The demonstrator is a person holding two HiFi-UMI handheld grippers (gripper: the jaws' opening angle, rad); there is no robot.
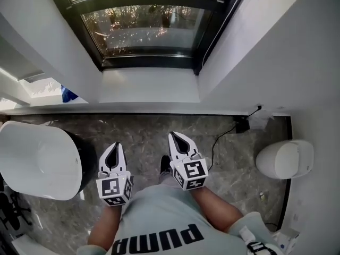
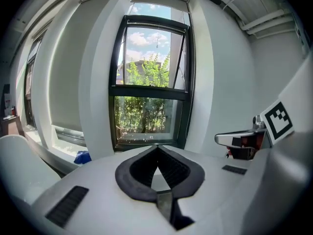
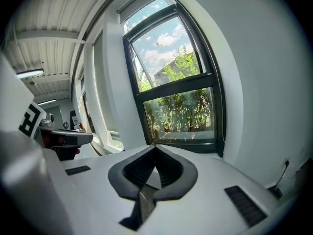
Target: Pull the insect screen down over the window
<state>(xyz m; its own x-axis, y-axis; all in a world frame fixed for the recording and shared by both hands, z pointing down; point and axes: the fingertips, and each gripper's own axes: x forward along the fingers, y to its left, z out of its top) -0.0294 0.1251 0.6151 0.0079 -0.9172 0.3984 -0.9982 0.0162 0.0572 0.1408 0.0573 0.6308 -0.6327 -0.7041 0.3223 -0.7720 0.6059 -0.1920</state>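
Head view: one window (image 1: pixel 149 28) lay ahead of and above two tools, the left hand-held gripper (image 1: pixel 116 145) and the right hand-held gripper (image 1: pixel 173 135), with the right slightly nearer. Gripper views: both jaw pairs were together and empty. No screen covered the glass; it was judged rolled at the frame top, long axis horizontal.

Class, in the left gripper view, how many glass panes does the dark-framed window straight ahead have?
2. One upper pane sits above the crossbar and shows sky and treetops. One lower pane sits beneath it and shows shrubs. None looks hidden.
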